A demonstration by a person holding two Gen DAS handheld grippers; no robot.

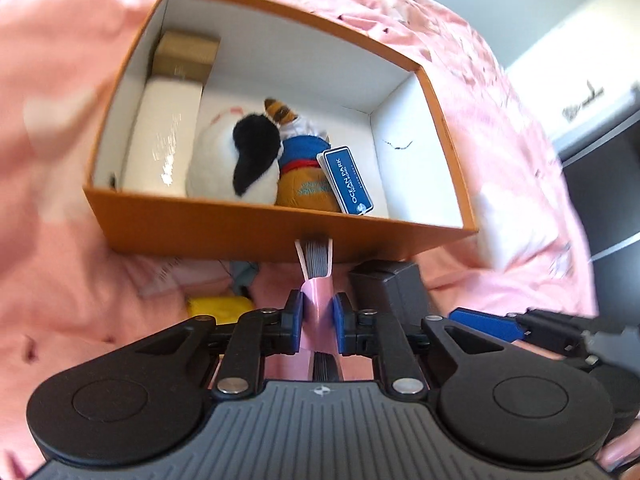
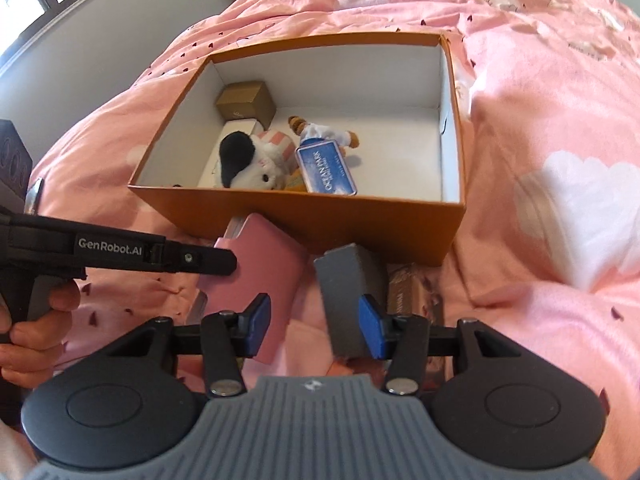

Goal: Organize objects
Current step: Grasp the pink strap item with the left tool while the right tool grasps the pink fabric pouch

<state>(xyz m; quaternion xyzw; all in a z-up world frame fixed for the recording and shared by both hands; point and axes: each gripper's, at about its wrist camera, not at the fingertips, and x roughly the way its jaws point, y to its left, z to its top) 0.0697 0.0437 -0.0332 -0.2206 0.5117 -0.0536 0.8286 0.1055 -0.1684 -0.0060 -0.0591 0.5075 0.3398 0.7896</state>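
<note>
Pink-covered notebook (image 1: 317, 300), seen edge-on with its grey page block between soft pink covers, sits pinched between the blue pads of the left gripper (image 1: 318, 322), its far end reaching toward the near wall of an orange cardboard box (image 1: 248, 228) on a bed. From the right wrist camera the same notebook (image 2: 256, 280) shows as a flat, matte pink rectangle with rounded corners, lying ahead and to the left of the right gripper (image 2: 314, 322) and tilted.

Fingers of the right gripper are spread wide, with a grey rectangular block (image 2: 348, 292) standing just inside the right-hand blue pad (image 2: 370, 326); whether pad and block touch cannot be told. A brown patterned packet (image 2: 412, 292) lies beyond that pad.

Inside the box, beyond both sets of fingers, the white-lined interior holds a fluffy black-and-white plush toy (image 1: 236, 160), a small plush bear in a blue and white outfit (image 1: 302, 152) bearing a glossy blue "Ocean Park" tag (image 1: 346, 180), a smooth white carton (image 1: 164, 136) and a small brown cardboard cube (image 1: 186, 54). A yellow object (image 1: 220, 306) lies on the crumpled pink bedspread (image 2: 540, 120) left of the left fingers.
</note>
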